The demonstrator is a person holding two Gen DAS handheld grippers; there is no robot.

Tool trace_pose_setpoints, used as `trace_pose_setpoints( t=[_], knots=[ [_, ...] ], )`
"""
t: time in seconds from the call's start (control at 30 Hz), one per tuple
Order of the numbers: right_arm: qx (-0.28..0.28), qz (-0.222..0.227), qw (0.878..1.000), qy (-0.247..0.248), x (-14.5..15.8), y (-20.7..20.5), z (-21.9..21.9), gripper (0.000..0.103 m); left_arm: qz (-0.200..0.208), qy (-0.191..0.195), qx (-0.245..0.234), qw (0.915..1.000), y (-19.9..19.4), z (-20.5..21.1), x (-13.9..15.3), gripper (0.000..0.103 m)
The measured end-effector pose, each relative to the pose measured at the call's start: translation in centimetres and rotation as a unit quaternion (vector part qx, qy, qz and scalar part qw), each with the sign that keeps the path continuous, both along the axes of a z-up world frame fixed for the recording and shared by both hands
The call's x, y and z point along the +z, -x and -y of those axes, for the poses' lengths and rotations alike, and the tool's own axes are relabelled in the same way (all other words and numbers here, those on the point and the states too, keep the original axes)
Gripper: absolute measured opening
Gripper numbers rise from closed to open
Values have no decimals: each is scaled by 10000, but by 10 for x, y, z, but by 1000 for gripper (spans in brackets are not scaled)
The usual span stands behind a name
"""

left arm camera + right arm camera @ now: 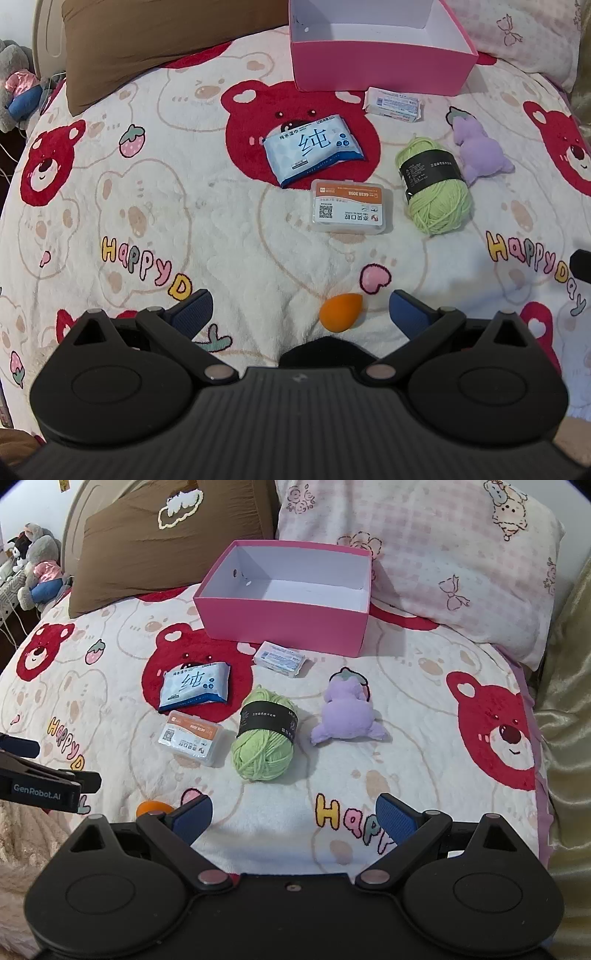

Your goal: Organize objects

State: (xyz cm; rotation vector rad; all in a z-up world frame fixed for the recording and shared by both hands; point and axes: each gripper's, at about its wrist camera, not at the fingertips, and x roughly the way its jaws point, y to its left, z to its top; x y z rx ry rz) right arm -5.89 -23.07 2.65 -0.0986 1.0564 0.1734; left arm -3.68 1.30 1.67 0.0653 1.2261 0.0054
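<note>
An empty pink box [380,66] [284,622] stands at the far side of a bear-print blanket. In front of it lie a small white packet [394,105] [281,659], a blue wet-wipe pack [314,149] [195,687], a clear plastic case [351,206] [190,740], a green yarn ball [434,184] [264,736] and a purple plush toy [478,149] [347,712]. An orange sponge egg [340,310] [153,808] lies between the wide-apart fingers of my left gripper [301,314], untouched. My right gripper [293,814] hovers open over bare blanket, nearer than the yarn.
A brown pillow [147,40] [166,542] and a pink checked pillow [424,554] lean at the bed's head. Stuffed toys [37,561] sit past the bed's left edge. A golden cloth [569,738] runs along the right side. The left gripper's body [40,775] shows at the right view's left edge.
</note>
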Motion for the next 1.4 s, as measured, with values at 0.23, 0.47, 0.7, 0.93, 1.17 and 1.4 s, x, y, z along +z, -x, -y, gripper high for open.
trace_pose_setpoints(
  t=[0.23,0.47,0.7,0.93,1.17,1.4],
  knots=[
    [54,1,10000,-1,0,-1,-1,97,22,40,-30,10000,0,0,1,103],
    [72,-22,10000,2,-1,-1,-1,97,2,117,-39,9999,0,0,-1,103],
    [66,-12,10000,1,-1,0,-1,97,23,128,-74,9999,-1,3,-1,103],
    [56,-11,10000,-2,-1,0,-1,97,25,123,-89,9999,0,5,-1,103],
    [19,-17,10000,-27,-3,-2,1,97,39,155,-101,9998,1,7,0,103],
    [-43,-22,9999,-120,-4,-3,4,97,68,184,-72,9998,0,7,1,103]
  ],
)
